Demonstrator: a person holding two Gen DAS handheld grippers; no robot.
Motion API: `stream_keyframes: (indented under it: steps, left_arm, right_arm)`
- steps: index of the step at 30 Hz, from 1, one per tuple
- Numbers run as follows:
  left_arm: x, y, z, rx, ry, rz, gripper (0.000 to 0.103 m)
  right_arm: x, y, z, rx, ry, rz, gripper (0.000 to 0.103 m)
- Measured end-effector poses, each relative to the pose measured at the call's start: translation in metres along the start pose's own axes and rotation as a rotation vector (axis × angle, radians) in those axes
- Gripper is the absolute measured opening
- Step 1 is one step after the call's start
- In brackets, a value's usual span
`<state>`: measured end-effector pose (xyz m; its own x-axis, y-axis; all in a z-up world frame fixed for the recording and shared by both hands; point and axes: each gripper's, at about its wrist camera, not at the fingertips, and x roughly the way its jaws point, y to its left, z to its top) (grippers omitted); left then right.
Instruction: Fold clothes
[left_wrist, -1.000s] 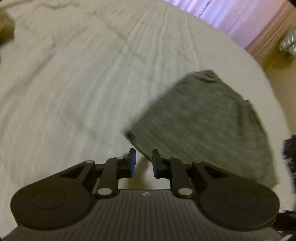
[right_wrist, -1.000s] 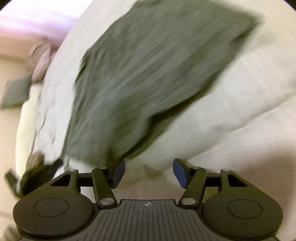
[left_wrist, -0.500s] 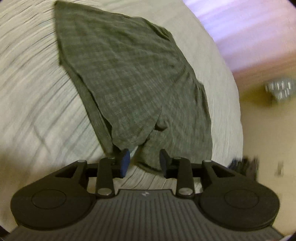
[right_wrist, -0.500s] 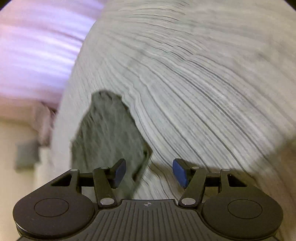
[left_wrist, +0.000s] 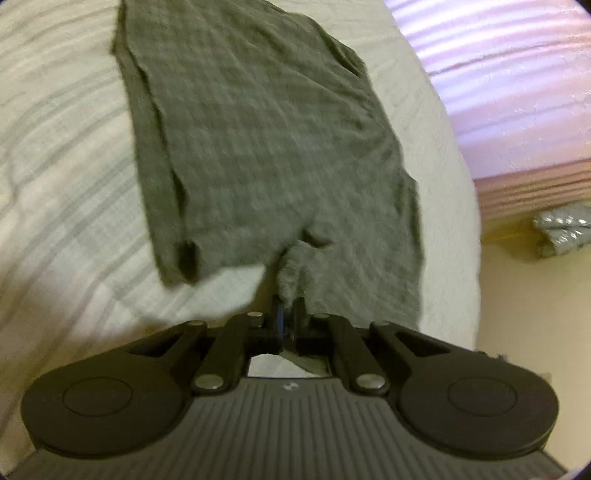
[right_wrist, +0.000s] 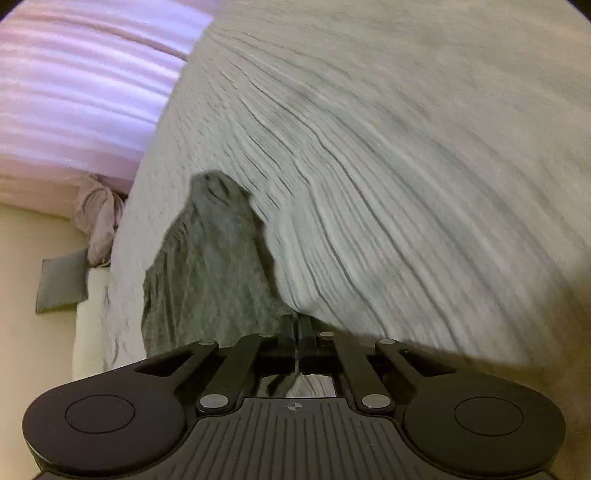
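Dark grey-green crumpled cloth garment (left_wrist: 266, 140) lies spread on white ribbed bedspread (left_wrist: 66, 192), near bed's edge. Left tongs (left_wrist: 287, 308) clamped on garment's near hem, where cloth bunches. Right tongs (right_wrist: 297, 326) together at garment's (right_wrist: 207, 273) near corner, on bedspread (right_wrist: 406, 166); cloth appears pinched, blur leaves doubt. Garment's long axis runs straight away from left tongs; both tongs at near edge. Likely next: carry near edge toward far edge.

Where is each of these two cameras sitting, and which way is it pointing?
Left wrist: sits on the left hand-held gripper, looking down along its fingers, shut on the grey garment on the bed.
Right wrist: sits on the right hand-held gripper, shut on that garment's edge.
Shared: garment, bed, pink curtain. No hand or sleeve shows.
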<state>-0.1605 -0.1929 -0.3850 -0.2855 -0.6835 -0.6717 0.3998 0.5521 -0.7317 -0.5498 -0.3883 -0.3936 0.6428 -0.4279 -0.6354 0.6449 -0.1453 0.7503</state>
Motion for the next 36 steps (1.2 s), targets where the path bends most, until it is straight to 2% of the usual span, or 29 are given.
stream_keyframes:
  steps: [2, 5, 7, 9, 12, 14, 17, 19, 20, 22, 23, 24, 25, 27, 28, 32, 35, 36]
  left_arm:
    - [-0.007, -0.009, -0.005, 0.007, 0.024, -0.076, 0.001]
    - [-0.007, -0.016, -0.015, 0.021, 0.054, -0.103, 0.001]
    - [0.003, -0.014, -0.023, 0.03, 0.081, -0.051, 0.001]
    - [0.016, -0.01, -0.031, 0.045, 0.104, 0.007, 0.002]
    - [0.034, -0.009, -0.038, 0.067, 0.143, 0.091, 0.001]
    - [0.039, -0.013, -0.043, 0.087, 0.178, 0.111, 0.003]
    - [0.032, -0.025, -0.045, 0.164, 0.216, 0.126, 0.004]
    - [0.014, -0.035, -0.039, 0.205, 0.182, 0.114, 0.004]
    - [0.003, -0.038, -0.031, 0.218, 0.148, 0.113, 0.004]
    - [-0.016, -0.042, -0.012, 0.236, 0.072, 0.131, 0.009]
    - [-0.024, -0.043, -0.001, 0.248, 0.027, 0.153, 0.014]
    - [-0.029, -0.043, 0.01, 0.265, -0.018, 0.179, 0.017]
    - [-0.031, -0.044, 0.021, 0.29, -0.05, 0.203, 0.018]
    - [-0.027, -0.047, 0.042, 0.354, -0.092, 0.25, 0.018]
    - [-0.021, -0.049, 0.05, 0.395, -0.104, 0.277, 0.018]
    - [0.009, -0.048, 0.07, 0.587, -0.105, 0.335, 0.019]
    - [0.023, -0.033, 0.067, 0.66, -0.034, 0.378, 0.02]
    - [0.022, -0.025, 0.065, 0.666, -0.016, 0.386, 0.02]
  right_arm:
    - [-0.028, 0.01, 0.01, -0.049, -0.031, 0.014, 0.0]
    - [-0.069, 0.032, 0.018, -0.19, -0.073, 0.01, 0.0]
    - [-0.077, 0.042, 0.018, -0.286, -0.068, -0.031, 0.0]
    - [-0.065, 0.037, 0.014, -0.333, -0.04, -0.116, 0.0]
    - [-0.032, 0.014, 0.011, -0.319, 0.025, -0.261, 0.0]
    - [-0.025, 0.007, 0.011, -0.31, 0.025, -0.338, 0.0]
    - [-0.034, 0.016, 0.011, -0.331, -0.019, -0.415, 0.0]
    - [-0.04, 0.026, 0.011, -0.371, -0.056, -0.448, 0.0]
    - [-0.043, 0.033, 0.011, -0.394, -0.074, -0.438, 0.001]
    - [-0.043, 0.05, 0.007, -0.426, -0.085, -0.393, 0.007]
    - [-0.04, 0.059, 0.003, -0.444, -0.083, -0.366, 0.033]
    - [-0.034, 0.069, -0.004, -0.471, -0.078, -0.344, 0.072]
    - [-0.028, 0.079, -0.012, -0.503, -0.075, -0.32, 0.075]
    - [-0.011, 0.1, -0.033, -0.609, -0.081, -0.268, 0.075]
    - [0.003, 0.111, -0.044, -0.666, -0.056, -0.27, 0.075]
    - [0.058, 0.142, -0.089, -0.854, 0.021, -0.263, 0.075]
    - [0.091, 0.141, -0.122, -0.957, 0.082, -0.356, 0.075]
    - [0.089, 0.135, -0.132, -0.97, 0.096, -0.395, 0.075]
